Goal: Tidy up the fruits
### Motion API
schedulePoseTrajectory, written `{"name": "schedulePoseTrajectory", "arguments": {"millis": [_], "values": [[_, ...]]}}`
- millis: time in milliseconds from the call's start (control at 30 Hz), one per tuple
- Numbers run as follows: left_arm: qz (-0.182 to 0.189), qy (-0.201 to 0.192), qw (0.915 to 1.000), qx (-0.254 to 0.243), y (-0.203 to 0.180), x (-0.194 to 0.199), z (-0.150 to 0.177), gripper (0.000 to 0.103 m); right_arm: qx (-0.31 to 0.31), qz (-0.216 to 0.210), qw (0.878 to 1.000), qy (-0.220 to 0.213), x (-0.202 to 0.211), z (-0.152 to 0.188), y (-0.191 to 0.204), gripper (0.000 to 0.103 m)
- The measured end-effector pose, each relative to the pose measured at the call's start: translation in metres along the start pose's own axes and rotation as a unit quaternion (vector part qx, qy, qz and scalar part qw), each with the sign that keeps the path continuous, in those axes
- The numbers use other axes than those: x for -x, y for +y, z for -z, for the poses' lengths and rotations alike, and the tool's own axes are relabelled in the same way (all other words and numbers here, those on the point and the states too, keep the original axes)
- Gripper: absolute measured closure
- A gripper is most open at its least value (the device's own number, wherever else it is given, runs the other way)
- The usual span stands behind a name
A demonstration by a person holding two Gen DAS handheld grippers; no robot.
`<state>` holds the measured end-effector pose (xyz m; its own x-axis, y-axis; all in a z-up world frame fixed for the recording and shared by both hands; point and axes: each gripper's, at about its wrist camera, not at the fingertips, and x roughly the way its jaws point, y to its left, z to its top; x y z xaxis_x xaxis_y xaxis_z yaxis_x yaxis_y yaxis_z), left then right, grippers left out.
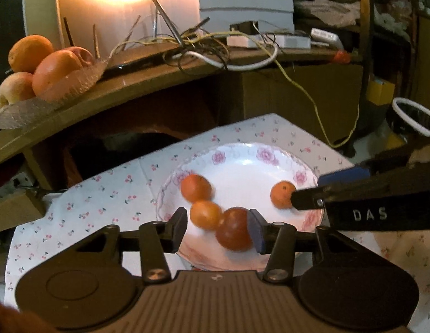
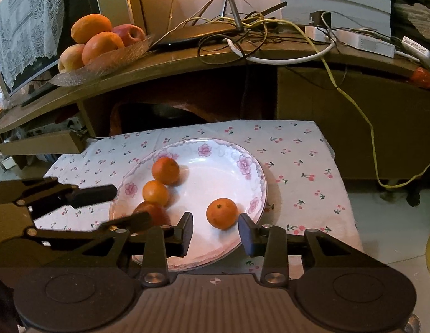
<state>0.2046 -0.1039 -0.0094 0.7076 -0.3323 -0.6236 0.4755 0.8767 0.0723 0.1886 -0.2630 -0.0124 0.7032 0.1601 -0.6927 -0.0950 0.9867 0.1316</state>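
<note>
spread left gripper point(image 1: 218, 229), round glossy fruit point(image 1: 233, 228), floral plate point(image 1: 242, 166)

1. A low table covered by a white cloth point(image 2: 295, 163) printed with small cherries carries a white plate point(image 2: 215, 177) with pink flowers on its rim.
2. Behind it, a curved wooden shelf point(image 2: 187, 61) carries a glass dish point(image 2: 109, 61) of fruit at its left end, a tangle of cables point(image 2: 242, 27) in the middle and a white box point(image 2: 364, 43) to the right.
</note>
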Motion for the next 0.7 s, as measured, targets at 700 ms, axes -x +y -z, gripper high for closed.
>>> {"name": "schedulePoseTrajectory", "arguments": {"millis": [700], "values": [[-0.012,0.019,0.9995,0.024,0.051,0.045,0.024,0.049,0.063,-0.083,0.994,0.033,0.016,0.022,0.051,0.063]]}}
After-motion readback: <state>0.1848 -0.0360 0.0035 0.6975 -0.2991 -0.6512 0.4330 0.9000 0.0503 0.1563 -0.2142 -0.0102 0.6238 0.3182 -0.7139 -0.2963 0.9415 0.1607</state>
